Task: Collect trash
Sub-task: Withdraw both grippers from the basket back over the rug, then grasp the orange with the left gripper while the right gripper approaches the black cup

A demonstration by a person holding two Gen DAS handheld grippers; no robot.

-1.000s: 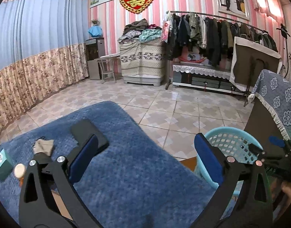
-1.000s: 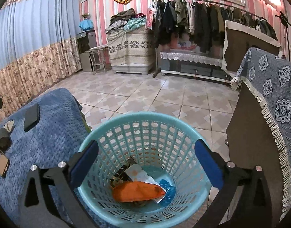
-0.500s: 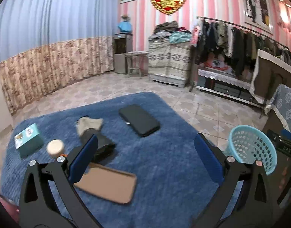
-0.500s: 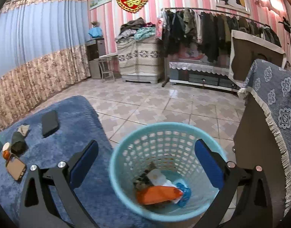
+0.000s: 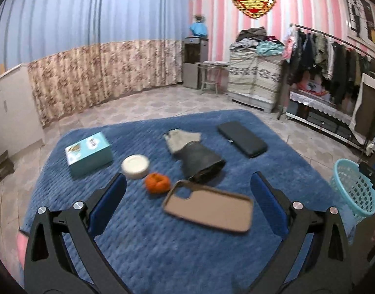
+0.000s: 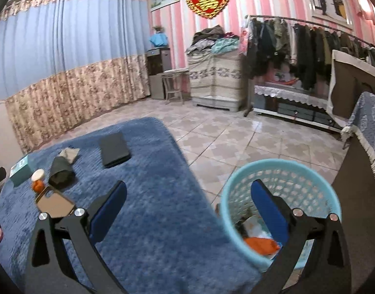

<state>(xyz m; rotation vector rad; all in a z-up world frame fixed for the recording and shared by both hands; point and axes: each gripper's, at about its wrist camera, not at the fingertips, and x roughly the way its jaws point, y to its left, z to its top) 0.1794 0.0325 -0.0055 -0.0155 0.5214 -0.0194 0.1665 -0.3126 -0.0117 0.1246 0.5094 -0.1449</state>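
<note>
Though both views are smeared with motion blur, the layout reads clearly enough. Inside the blue basket (image 6: 280, 210), the trash (image 6: 259, 243) is half hidden behind the right gripper's (image 6: 187, 208) finger; only an orange scrap and pale bits can be made out. That gripper hangs wide open and empty, the basket at its four o'clock beside the blue blanket (image 6: 150, 208). Over the blanket, the left gripper (image 5: 187, 203) is spread wide too, holding nothing. An orange peel (image 5: 157, 182) sits at its eleven o'clock, touching a white lid (image 5: 135, 166), with a tan phone case (image 5: 208, 206) straight between the fingers. Farther off lie a dark sock (image 5: 199, 159), a black phone (image 5: 242, 139) and a teal box (image 5: 89, 154).
</note>
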